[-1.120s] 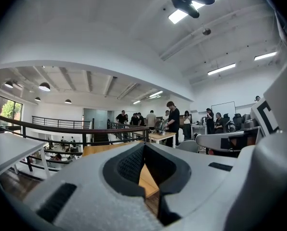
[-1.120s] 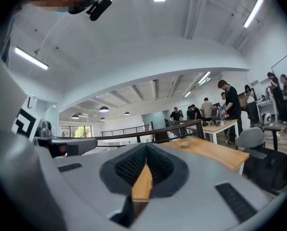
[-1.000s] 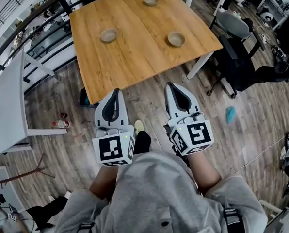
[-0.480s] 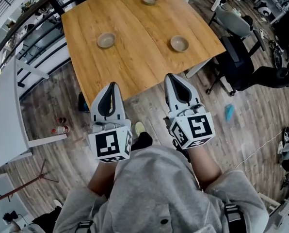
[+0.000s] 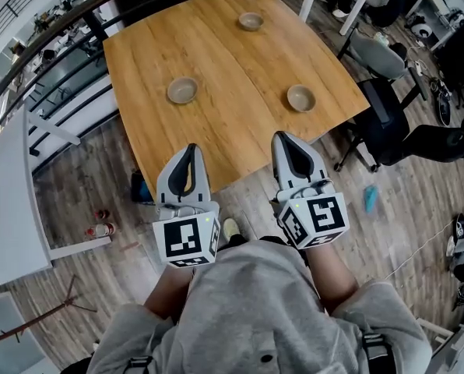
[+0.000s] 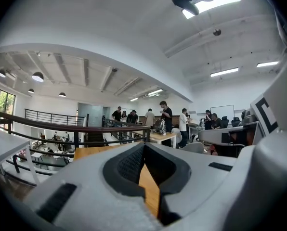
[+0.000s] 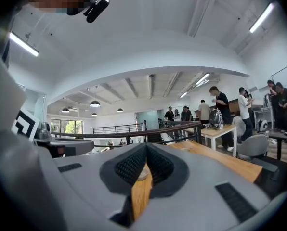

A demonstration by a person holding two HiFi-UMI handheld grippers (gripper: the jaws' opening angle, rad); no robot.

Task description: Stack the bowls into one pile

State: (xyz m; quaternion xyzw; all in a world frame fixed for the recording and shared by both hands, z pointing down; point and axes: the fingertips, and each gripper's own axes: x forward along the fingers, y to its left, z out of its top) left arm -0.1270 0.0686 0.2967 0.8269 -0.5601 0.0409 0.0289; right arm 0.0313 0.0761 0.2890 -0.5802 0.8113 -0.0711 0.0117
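Three tan bowls sit apart on the wooden table [image 5: 232,68]: one at the left [image 5: 182,90], one at the right [image 5: 300,97] and one at the far end [image 5: 251,21]. My left gripper [image 5: 188,149] and right gripper [image 5: 282,138] are held side by side at the table's near edge, well short of all three bowls. Both are shut with nothing in them. In the left gripper view the left gripper [image 6: 143,149] shows only table wood below its touching tips. In the right gripper view a bowl [image 7: 142,174] shows far off through the gap under the right gripper's [image 7: 146,149] tips.
A grey office chair [image 5: 378,44] and a black chair [image 5: 394,123] stand by the table's right side. A white table [image 5: 10,185] and a dark railing [image 5: 53,29] are on the left. Small items lie on the wooden floor [image 5: 100,228]. People stand far behind.
Both grippers have come forward to the table. Its near edge, earlier ahead of the tips, now lies under them, and the bowls appear closer. Both stay shut.
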